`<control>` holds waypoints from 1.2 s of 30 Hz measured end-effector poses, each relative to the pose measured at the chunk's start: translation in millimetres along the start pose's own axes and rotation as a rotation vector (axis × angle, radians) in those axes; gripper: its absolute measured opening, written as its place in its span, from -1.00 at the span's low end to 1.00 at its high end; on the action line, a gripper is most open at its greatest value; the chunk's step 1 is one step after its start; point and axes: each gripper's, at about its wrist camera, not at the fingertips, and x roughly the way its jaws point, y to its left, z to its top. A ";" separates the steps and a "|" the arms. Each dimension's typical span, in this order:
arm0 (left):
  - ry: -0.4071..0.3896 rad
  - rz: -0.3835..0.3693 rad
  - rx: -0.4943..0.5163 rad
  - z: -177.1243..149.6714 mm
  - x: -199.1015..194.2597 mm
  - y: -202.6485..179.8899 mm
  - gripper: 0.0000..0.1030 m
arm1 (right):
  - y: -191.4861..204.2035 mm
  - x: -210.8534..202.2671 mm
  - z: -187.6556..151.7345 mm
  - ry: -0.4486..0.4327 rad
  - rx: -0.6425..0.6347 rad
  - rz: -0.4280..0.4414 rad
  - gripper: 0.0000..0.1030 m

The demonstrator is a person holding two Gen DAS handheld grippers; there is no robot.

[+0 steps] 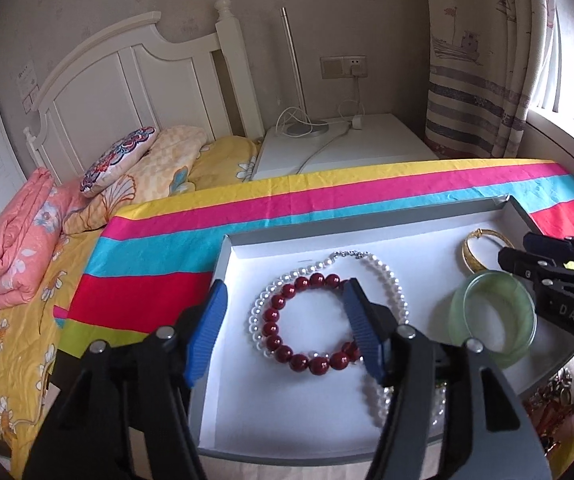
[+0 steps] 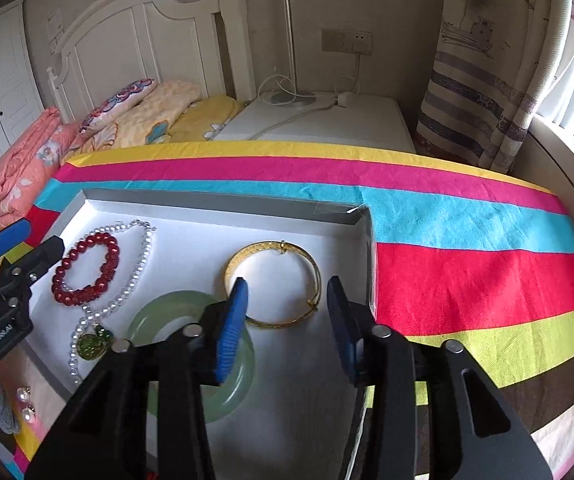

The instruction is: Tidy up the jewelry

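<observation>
A shallow white tray (image 1: 243, 412) (image 2: 191, 236) with grey walls lies on a striped cloth. In it are a red bead bracelet (image 1: 287, 344) (image 2: 72, 264), a white pearl necklace (image 1: 383, 272) (image 2: 143, 256) with a green pendant (image 2: 91, 346), a pale green jade bangle (image 1: 523, 344) (image 2: 243, 372) and a gold bangle (image 1: 471, 256) (image 2: 275, 248). My left gripper (image 1: 283, 292) is open and empty above the red bracelet. My right gripper (image 2: 287, 292) is open and empty over the gold bangle, and it also shows in the left wrist view (image 1: 515, 250).
The striped cloth (image 2: 467, 240) covers the surface under the tray. Pearl earrings (image 2: 25, 402) lie left of the tray. More trinkets (image 1: 555, 404) lie at its right front. A bed with pillows (image 1: 119, 160) and a white nightstand (image 1: 367, 144) stand behind.
</observation>
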 end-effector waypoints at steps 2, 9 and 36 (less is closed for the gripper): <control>-0.011 0.010 0.026 -3.7 -5.5 -1.8 0.34 | 1.4 -12.7 -4.2 -0.029 -0.001 0.023 -0.15; 0.004 -0.070 -0.107 -37.5 -40.9 19.4 0.70 | -8.9 -73.6 -22.8 -0.121 0.043 0.141 -0.14; 0.039 -0.363 -0.504 -145.2 -94.0 74.0 0.82 | 68.6 -119.9 -120.2 -0.047 -0.198 0.242 -0.23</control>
